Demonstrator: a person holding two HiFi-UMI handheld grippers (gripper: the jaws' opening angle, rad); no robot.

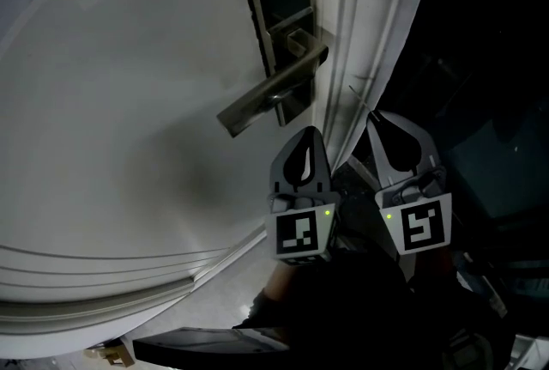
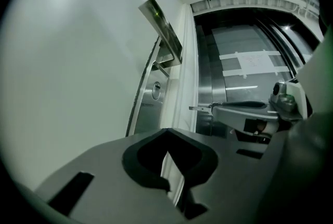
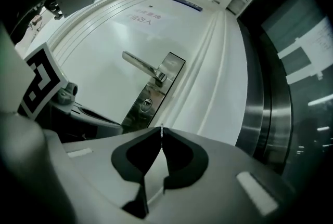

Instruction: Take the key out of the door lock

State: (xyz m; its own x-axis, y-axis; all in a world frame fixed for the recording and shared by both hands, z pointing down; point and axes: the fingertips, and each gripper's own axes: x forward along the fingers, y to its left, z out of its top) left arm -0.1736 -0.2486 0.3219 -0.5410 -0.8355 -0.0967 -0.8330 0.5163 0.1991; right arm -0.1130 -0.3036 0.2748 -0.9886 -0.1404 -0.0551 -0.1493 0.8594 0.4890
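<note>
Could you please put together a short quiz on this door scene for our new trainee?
1. True or false: the left gripper is shut with nothing between its jaws.
2. Which gripper touches the lever handle? A) left B) right C) neither
3. Fill in: the right gripper has its jaws ___.

Key: 1 true; 2 C; 3 shut, and empty.

Head view: above the lock plate (image 1: 276, 16), looking steeply down. Left gripper view: below it, near, looking up edge-on. Right gripper view: below, angled up. All share it.
</note>
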